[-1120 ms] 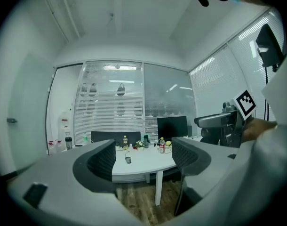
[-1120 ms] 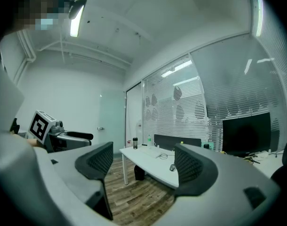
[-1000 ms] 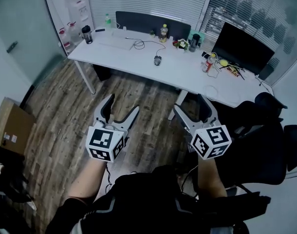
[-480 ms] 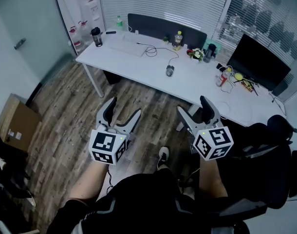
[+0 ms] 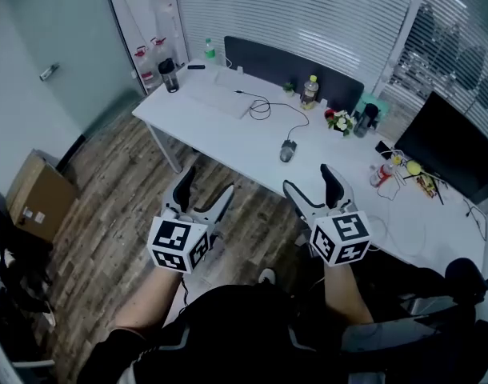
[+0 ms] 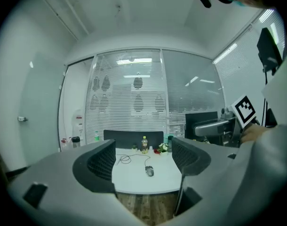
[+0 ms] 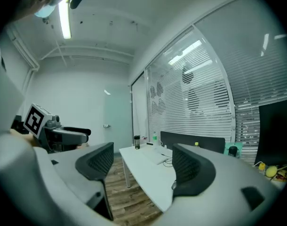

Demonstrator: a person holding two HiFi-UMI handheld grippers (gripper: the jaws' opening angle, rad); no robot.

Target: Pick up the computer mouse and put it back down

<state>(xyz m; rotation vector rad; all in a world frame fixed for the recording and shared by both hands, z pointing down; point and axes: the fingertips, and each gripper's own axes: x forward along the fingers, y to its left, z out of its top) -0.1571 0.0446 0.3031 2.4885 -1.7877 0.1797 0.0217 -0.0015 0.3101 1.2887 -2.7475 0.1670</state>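
Observation:
A dark corded computer mouse lies on the long white desk, near its front edge. Its cable runs back toward a white keyboard. Both grippers hang over the wood floor, short of the desk and apart from the mouse. My left gripper is open with nothing between its jaws; in the left gripper view the mouse shows far off between them. My right gripper is also open and empty. In the right gripper view the mouse peeks out beside the right jaw.
On the desk stand a black tumbler, a yellow-capped bottle, a small flower pot and a black monitor. A cardboard box sits on the floor at left. A black chair is at lower right.
The desk and mouse have drawn nearer and lower in the head view as the person stepped toward them. Both grippers stayed open and empty, now close to the desk's front edge.

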